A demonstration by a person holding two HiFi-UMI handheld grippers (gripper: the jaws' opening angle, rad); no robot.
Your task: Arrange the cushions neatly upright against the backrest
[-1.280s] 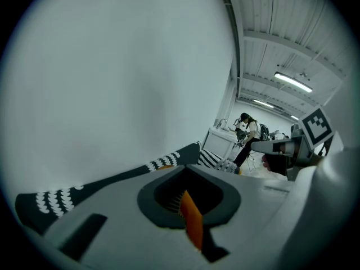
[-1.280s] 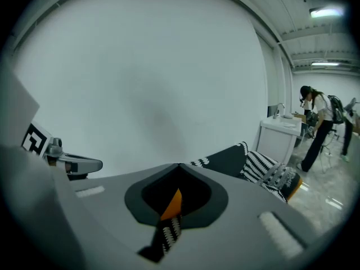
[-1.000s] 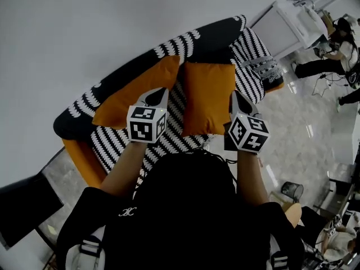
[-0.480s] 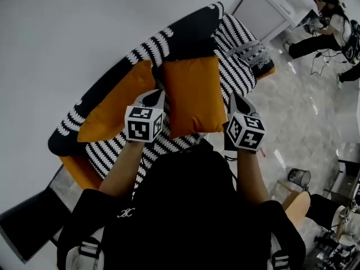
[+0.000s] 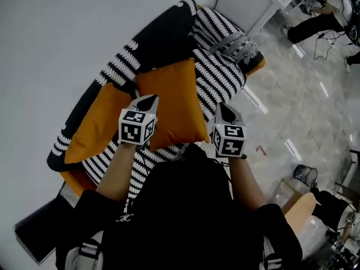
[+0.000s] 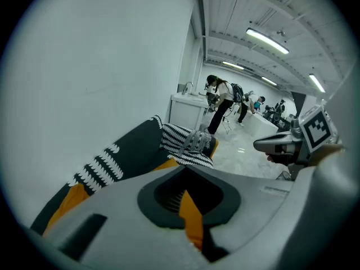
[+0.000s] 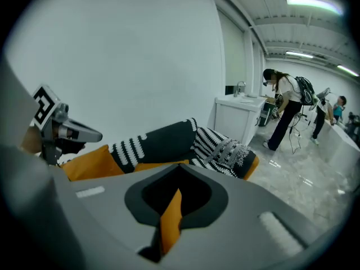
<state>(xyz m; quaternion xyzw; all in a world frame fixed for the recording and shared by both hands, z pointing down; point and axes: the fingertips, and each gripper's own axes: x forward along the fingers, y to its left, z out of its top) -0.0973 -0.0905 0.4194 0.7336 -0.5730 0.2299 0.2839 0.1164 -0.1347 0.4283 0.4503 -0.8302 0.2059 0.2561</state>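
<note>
Now both grippers are clamped on one orange cushion [image 5: 171,103], which sits over the middle of the striped sofa [image 5: 220,79], its far edge up near the black backrest [image 5: 160,37] and its near edge hanging towards the person. The left gripper [image 5: 147,101] is at the cushion's left side. In the left gripper view its jaws are pressed together with a fold of orange fabric [image 6: 191,214] pinched between them. The right gripper [image 5: 224,110] is at the cushion's right side, near the near right corner. In the right gripper view its jaws are likewise closed tight on a strip of the same orange fabric [image 7: 169,218]. From the head view the cushion looks tilted rather than set flat against the backrest, though how steeply it leans cannot be told. A second orange cushion [image 5: 93,125] lies to the left, resting along the backrest with its right end just beside the held cushion. At the far right end of the seat a grey patterned cloth [image 5: 235,44] is draped over the stripes. Beyond that end stands a white cabinet [image 5: 242,1], and a pale glossy floor [image 5: 287,111] spreads to the right. A plain white wall [image 5: 62,32] runs behind the backrest.
</note>
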